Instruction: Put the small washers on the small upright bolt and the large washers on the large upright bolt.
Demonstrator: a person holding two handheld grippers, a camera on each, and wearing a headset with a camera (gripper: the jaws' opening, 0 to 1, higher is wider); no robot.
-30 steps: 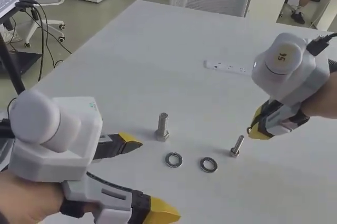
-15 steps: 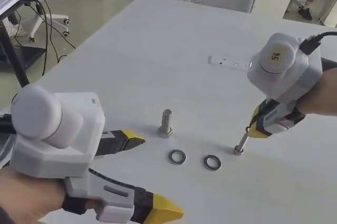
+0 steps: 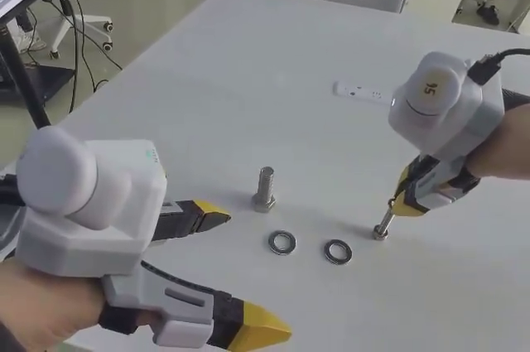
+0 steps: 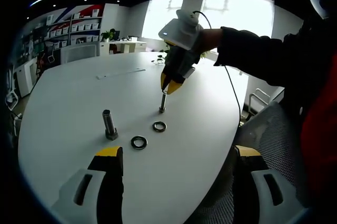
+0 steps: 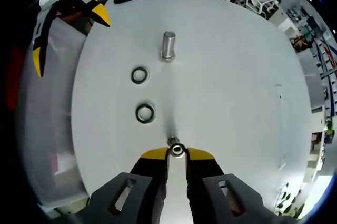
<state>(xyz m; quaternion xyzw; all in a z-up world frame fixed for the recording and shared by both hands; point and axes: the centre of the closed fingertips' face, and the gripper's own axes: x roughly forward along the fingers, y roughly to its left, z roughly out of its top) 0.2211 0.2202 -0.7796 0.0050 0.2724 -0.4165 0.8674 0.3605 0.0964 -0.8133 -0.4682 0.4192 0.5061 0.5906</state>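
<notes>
Now your right gripper (image 5: 177, 155) is clenched on a small washer (image 5: 177, 149) atop the small bolt (image 3: 383, 225). Left gripper (image 4: 178, 153) spread wide. Two washers (image 3: 282, 242) lie near the large bolt (image 3: 265, 189).

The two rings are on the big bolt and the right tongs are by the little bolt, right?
No. The head view shows the two rings lying on the table, not on the big bolt. The right tongs, gripping a small washer, are by the little bolt.

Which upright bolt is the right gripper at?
The small bolt, thinner, right of the loose washers; right gripper holds a small washer over it.
</notes>
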